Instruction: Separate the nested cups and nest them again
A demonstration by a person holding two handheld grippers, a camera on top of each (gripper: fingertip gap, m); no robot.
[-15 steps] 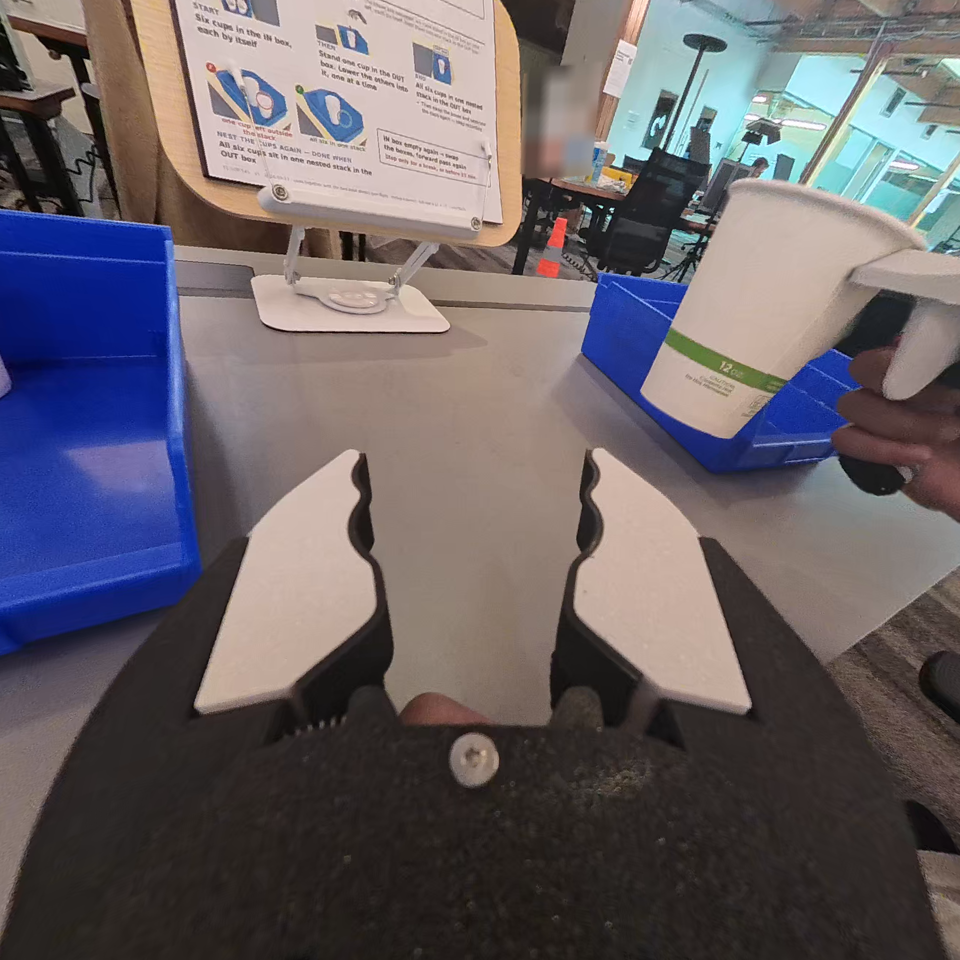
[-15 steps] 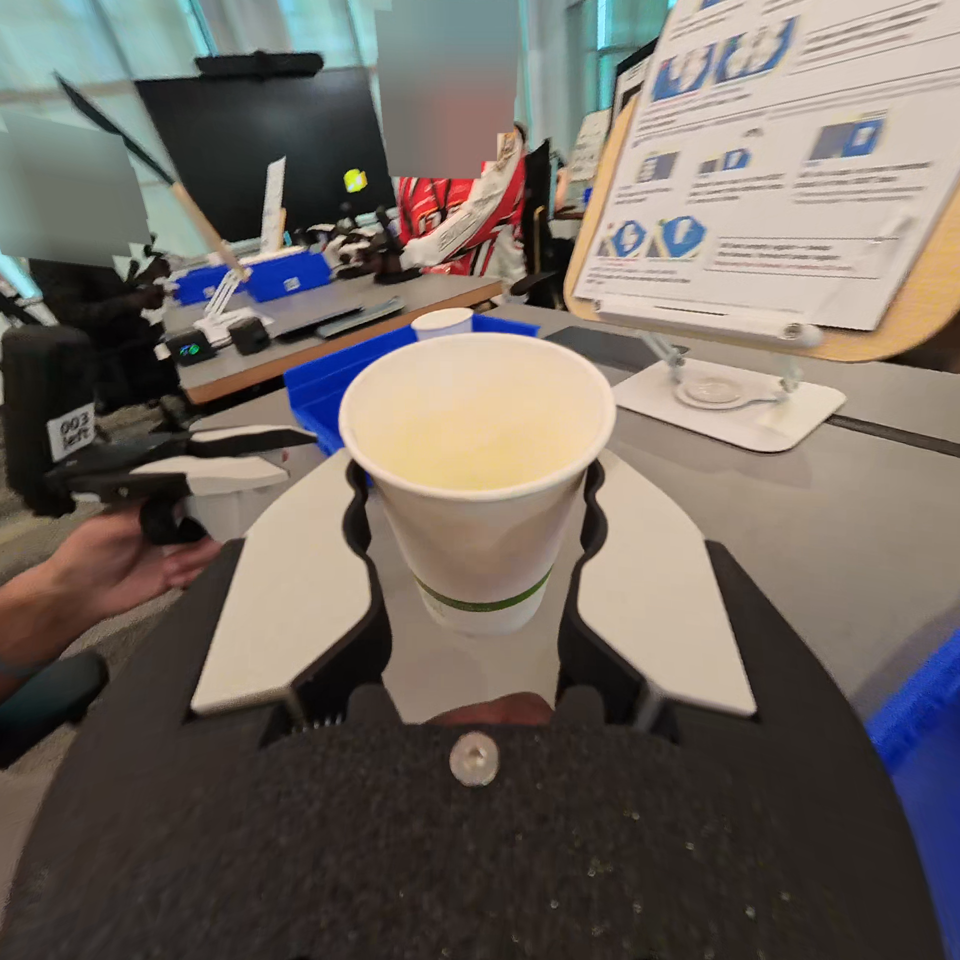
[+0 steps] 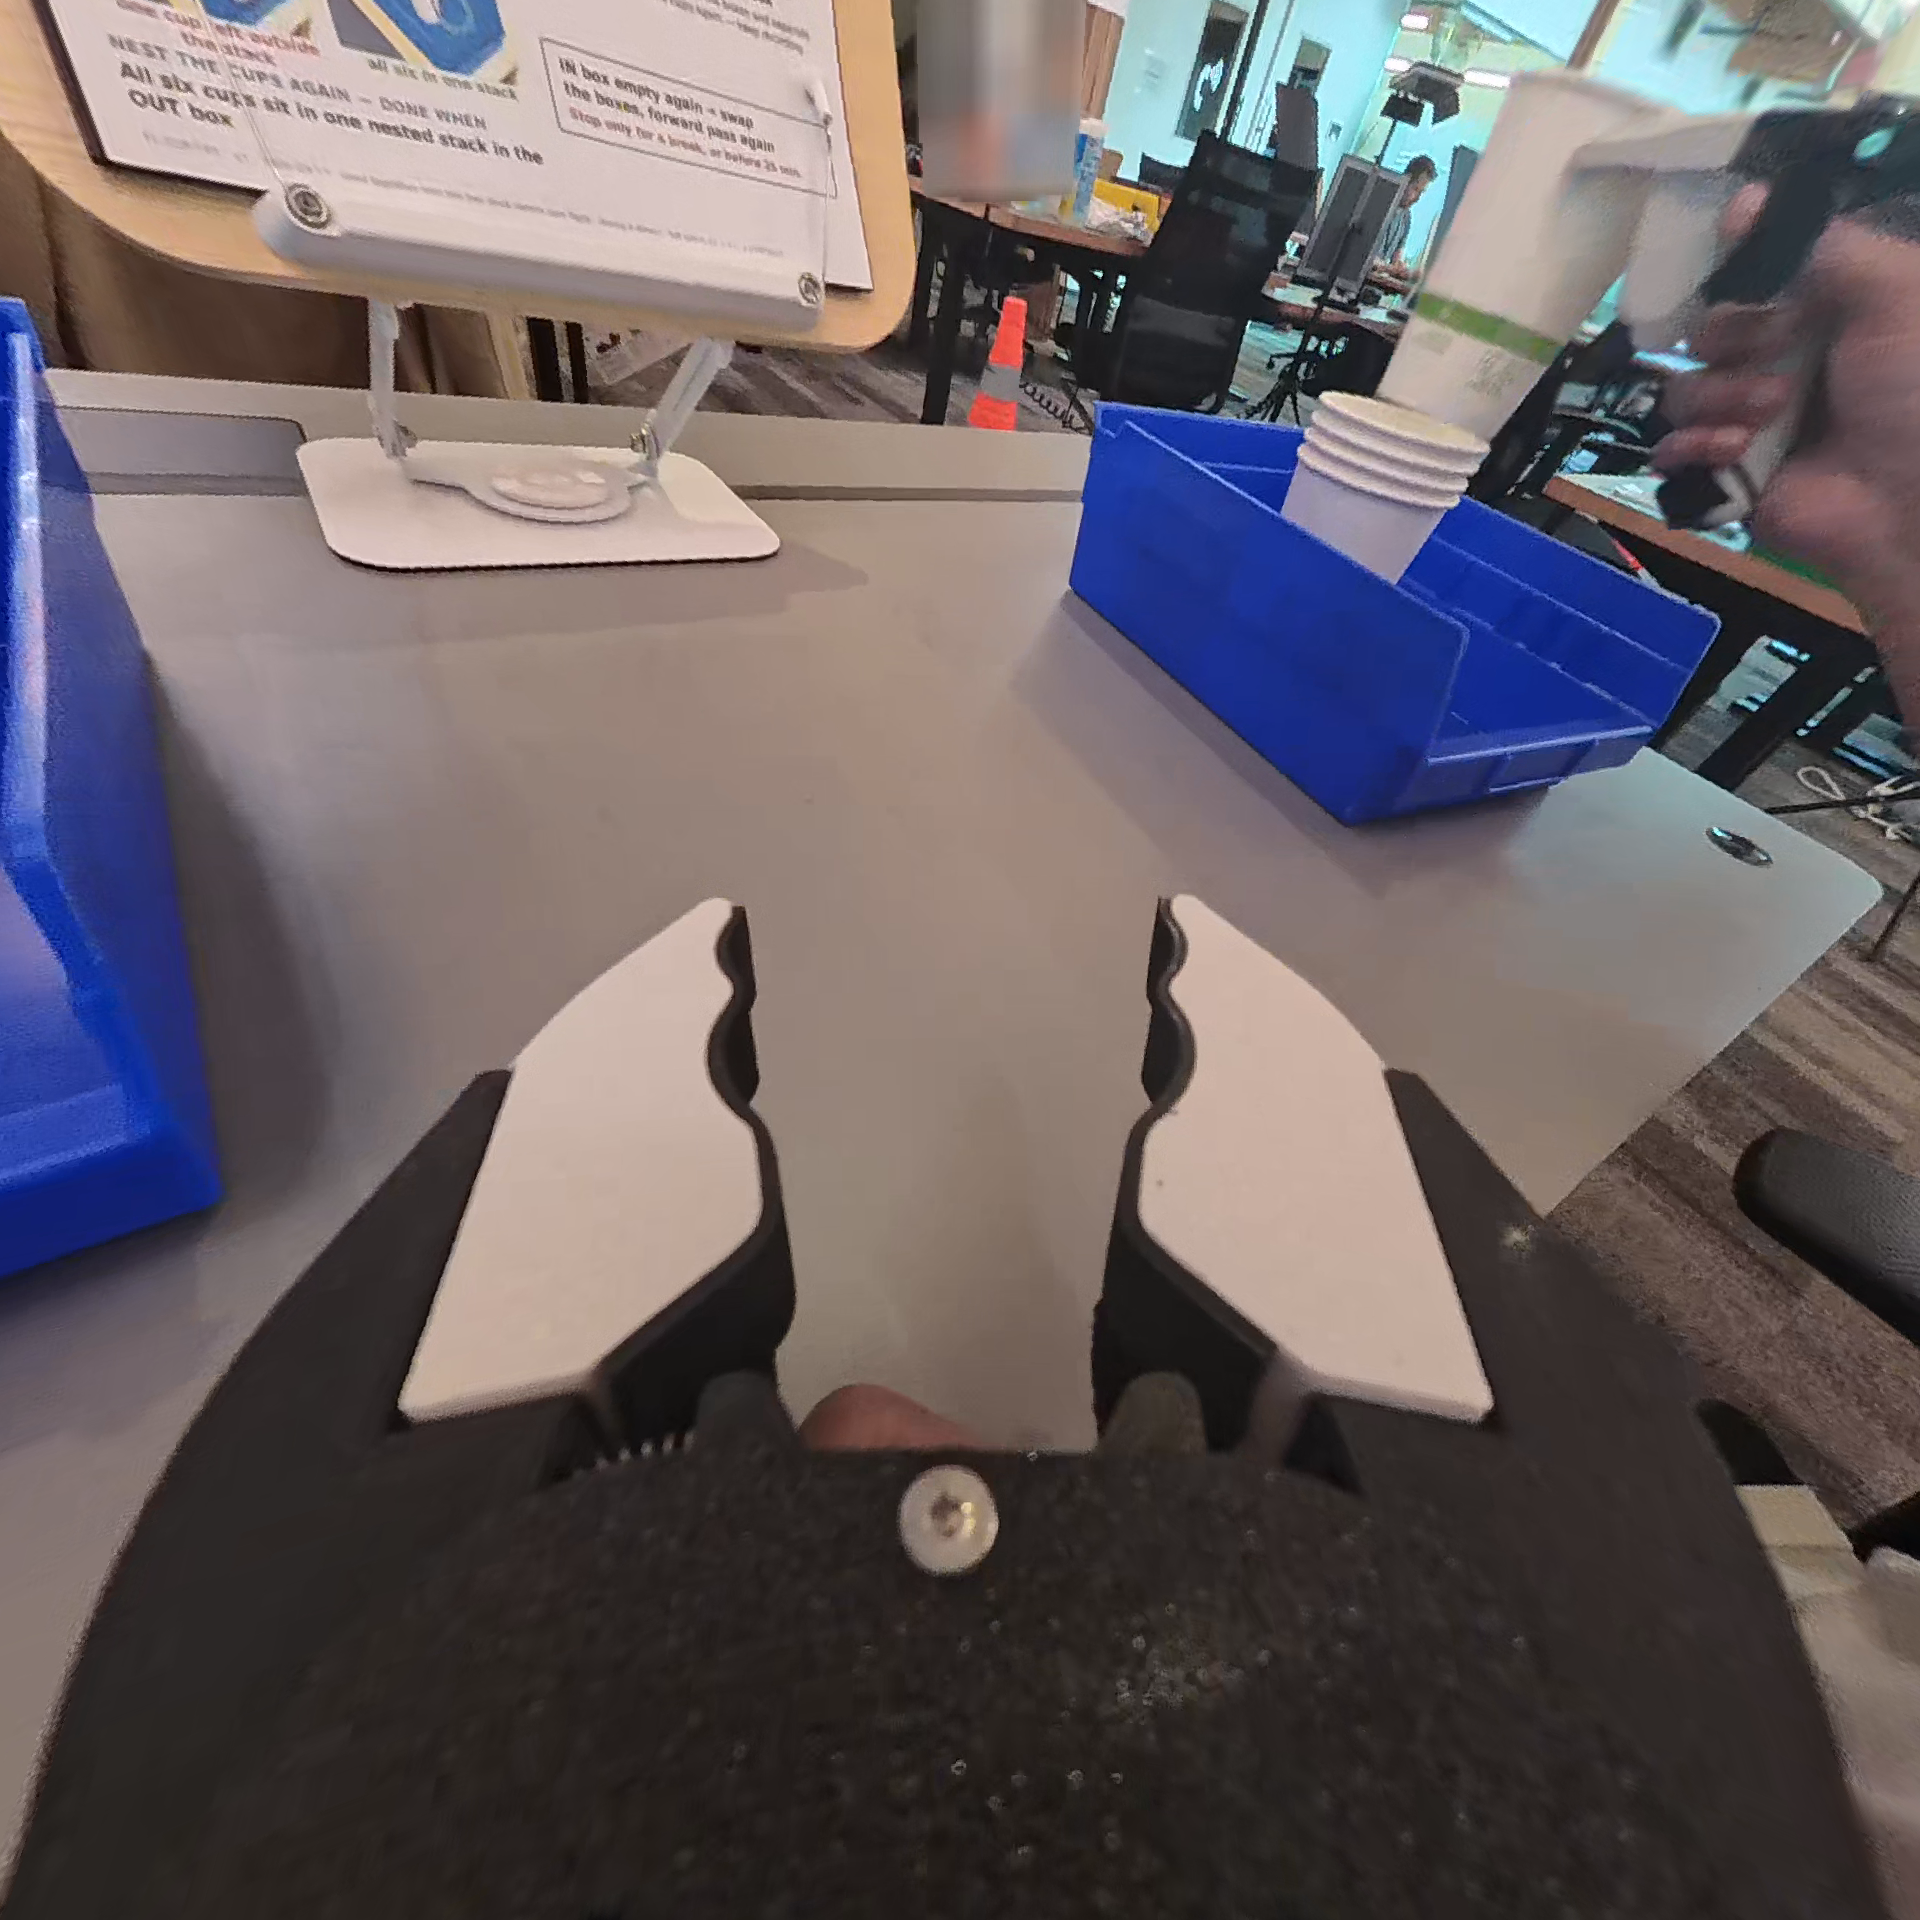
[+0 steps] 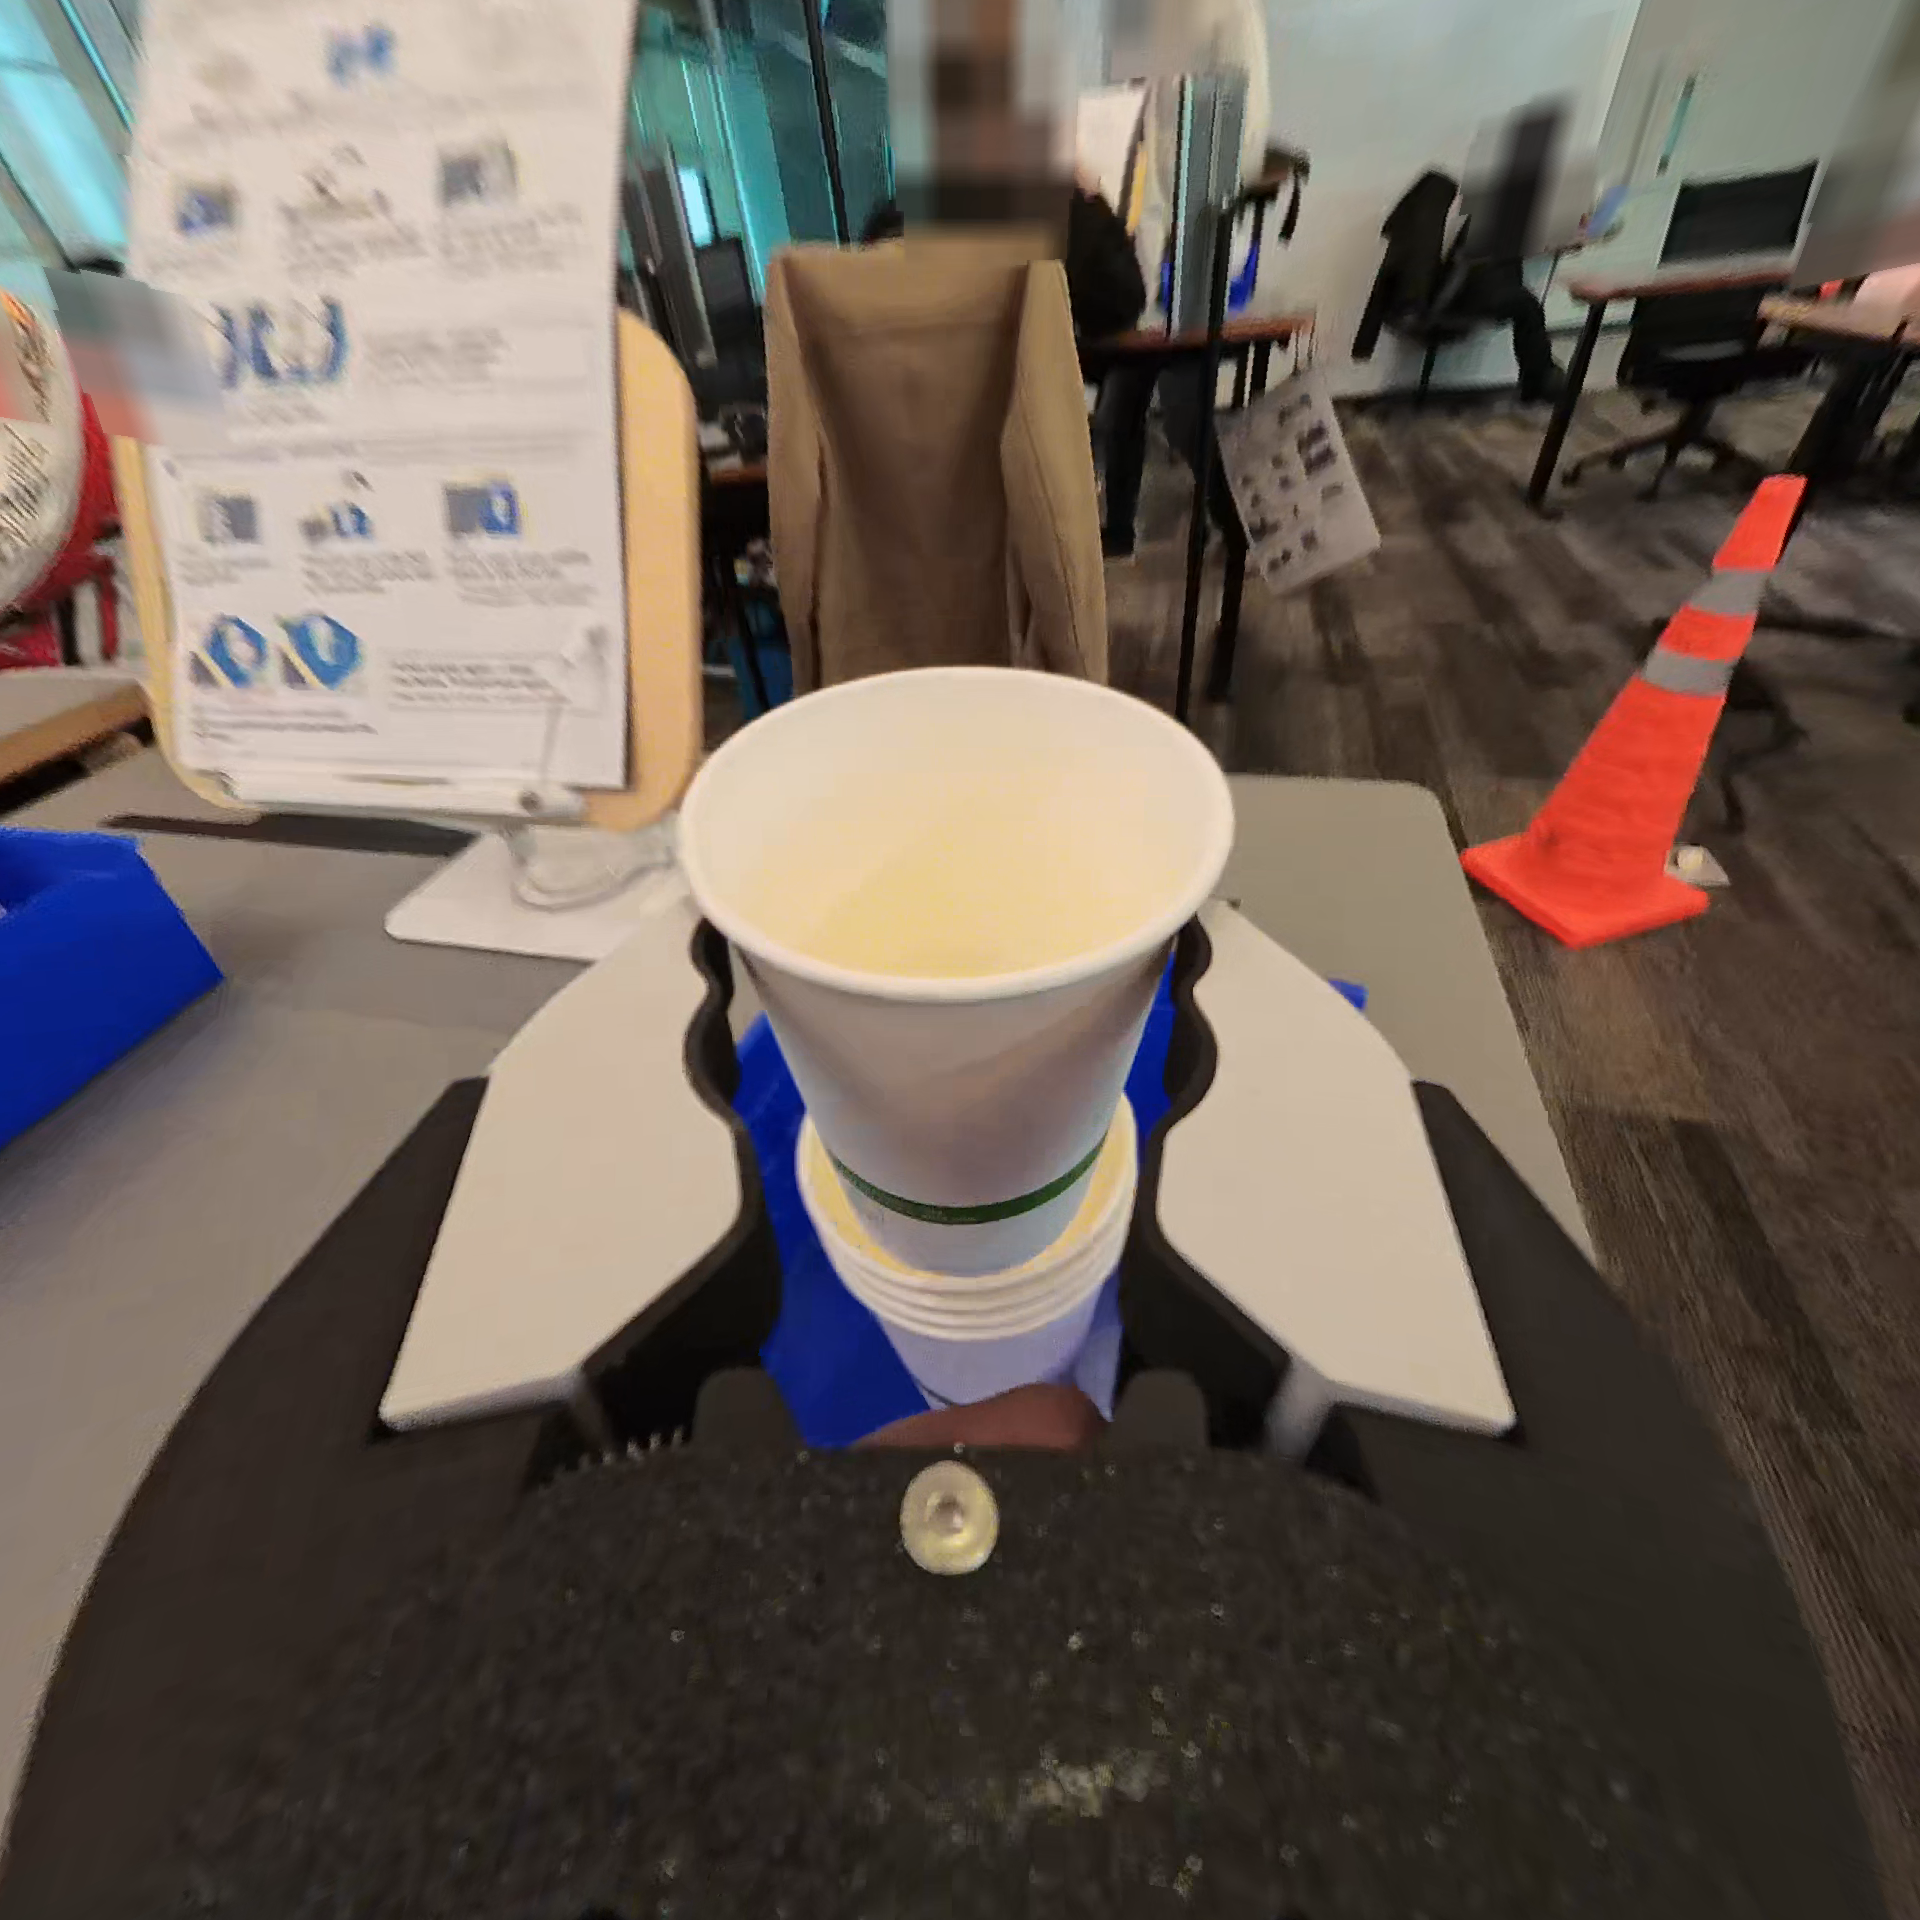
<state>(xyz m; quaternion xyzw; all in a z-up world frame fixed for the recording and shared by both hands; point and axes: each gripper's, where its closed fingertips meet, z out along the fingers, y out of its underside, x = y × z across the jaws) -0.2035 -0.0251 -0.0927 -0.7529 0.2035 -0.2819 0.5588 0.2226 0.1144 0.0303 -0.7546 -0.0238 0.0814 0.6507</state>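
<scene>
Two blue bins flank you; the right bin holds the stack of cups straight below your right gripper. It pinches one cup upright, base just entering the stack's mouth. Your left gripper is spread, empty, well apart.

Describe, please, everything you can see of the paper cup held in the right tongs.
The paper cup is white, tapered, with a rolled rim, a pale cream inside and a green band near its base. It looks empty and stands roughly upright. The right tongs grip its upper wall from both sides. Its base dips into the mouth of the nested stack that stands in the blue bin; whether it touches the stack is unclear.
</scene>
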